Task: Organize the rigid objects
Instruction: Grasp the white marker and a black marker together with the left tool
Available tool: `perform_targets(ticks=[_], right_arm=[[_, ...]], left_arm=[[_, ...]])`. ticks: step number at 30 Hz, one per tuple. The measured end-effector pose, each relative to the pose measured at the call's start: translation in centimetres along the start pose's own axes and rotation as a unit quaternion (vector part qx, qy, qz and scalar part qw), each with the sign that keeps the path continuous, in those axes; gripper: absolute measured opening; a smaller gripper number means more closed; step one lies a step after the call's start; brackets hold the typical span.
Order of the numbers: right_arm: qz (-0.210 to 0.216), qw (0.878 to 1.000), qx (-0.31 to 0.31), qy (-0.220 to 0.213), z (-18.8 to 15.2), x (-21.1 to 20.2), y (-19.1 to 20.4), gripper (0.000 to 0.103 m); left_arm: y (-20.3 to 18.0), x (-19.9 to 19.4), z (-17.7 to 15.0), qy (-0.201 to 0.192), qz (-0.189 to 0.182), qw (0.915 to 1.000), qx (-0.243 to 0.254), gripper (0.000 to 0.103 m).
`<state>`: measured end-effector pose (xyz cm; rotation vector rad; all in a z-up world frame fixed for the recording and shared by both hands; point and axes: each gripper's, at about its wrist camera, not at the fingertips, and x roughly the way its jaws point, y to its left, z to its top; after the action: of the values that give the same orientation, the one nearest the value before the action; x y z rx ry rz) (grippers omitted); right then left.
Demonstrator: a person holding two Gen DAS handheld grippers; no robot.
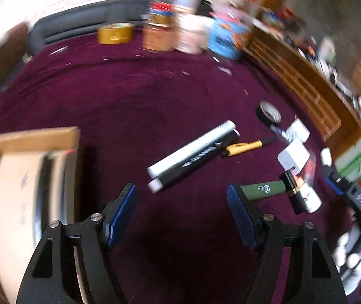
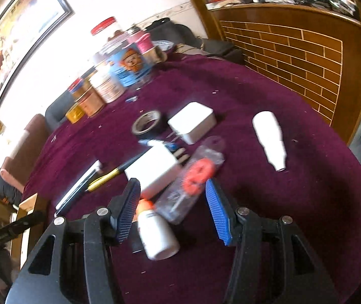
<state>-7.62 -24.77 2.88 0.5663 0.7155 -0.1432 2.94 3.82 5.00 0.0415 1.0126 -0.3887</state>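
1. Your left gripper [image 1: 181,204] hangs above the maroon table cloth [image 1: 129,96], jaws spread wide, nothing between the blue pads.
2. Just beyond its fingers lie two long markers side by side, one white [image 1: 191,148], one black [image 1: 195,162], touching along their length. A yellow pen [image 1: 246,146] lies at their far end.
3. An open cardboard box [image 1: 31,139] sits by the table's left edge; its contents are too blurred to tell.
4. Your right gripper [image 2: 172,200] is also open and holds nothing. A small white bottle with an orange cap [image 2: 156,235] lies on the cloth between the jaws, nearer the left pad.
5. Ahead of it: a clear packet with orange parts [image 2: 193,174], touching a white adapter [image 2: 155,172]. Farther on, a second white adapter [image 2: 194,121] beside a black tape roll [image 2: 147,124].
6. A white bottle [image 2: 270,139] lies alone toward the right edge.
7. Jars and tins [image 2: 119,68] cluster at the far edge.
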Motion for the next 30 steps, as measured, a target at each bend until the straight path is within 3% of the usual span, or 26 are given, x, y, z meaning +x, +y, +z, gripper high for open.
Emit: perform_targets(ticks=[4, 7, 8, 9, 10, 12, 14, 21, 25, 30], right_arm=[[0.018, 1.0, 0.025, 0.005, 0.1, 0.3, -1.5, 0.052], [0.018, 1.0, 0.017, 0.01, 0.0, 0.7, -1.0, 0.052], [0.018, 1.0, 0.008, 0.013, -0.1, 0.8, -0.7, 0.052], [0.017, 1.0, 0.001, 0.014, -0.2, 0.9, -0.5, 0.052], [0.017, 1.0, 0.001, 0.014, -0.2, 0.9, -0.5, 0.052], [0.015, 1.0, -0.019, 0.01, -0.5, 0.7, 0.2, 0.052], [0.015, 1.0, -0.022, 0.01, -0.5, 0.7, 0.3, 0.052], [0.019, 1.0, -0.018, 0.014, -0.5, 1.0, 0.1, 0.052], [0.019, 0.999, -0.021, 0.018, -0.4, 1.2, 0.1, 0.052], [0.013, 0.999, -0.024, 0.016, -0.5, 1.1, 0.2, 0.052]], left_arm=[[-2.8, 3.8, 1.4, 0.013, 0.059, 0.9926, 0.106, 0.067], [-3.6, 5.9, 1.9, 0.026, 0.096, 0.9843, 0.146, 0.068], [-3.5, 6.0, 2.0, 0.022, 0.094, 0.9853, 0.141, 0.067], [-3.2, 6.1, 2.0, 0.025, 0.085, 0.9876, 0.13, 0.06], [-2.7, 5.9, 1.8, 0.031, 0.063, 0.9915, 0.11, 0.042], [-2.2, 5.4, 1.2, 0.036, 0.033, 0.9948, 0.09, 0.024], [-2.0, 4.5, -0.1, 0.035, 0.038, 0.9945, 0.091, 0.024], [-1.4, 1.0, -4.3, 0.04, 0.006, 0.9984, 0.039, 0.024], [-0.6, -0.7, -5.0, 0.026, -0.039, 0.9989, 0.001, 0.03], [0.3, 0.1, -4.0, 0.017, -0.017, 0.9997, -0.005, 0.03]])
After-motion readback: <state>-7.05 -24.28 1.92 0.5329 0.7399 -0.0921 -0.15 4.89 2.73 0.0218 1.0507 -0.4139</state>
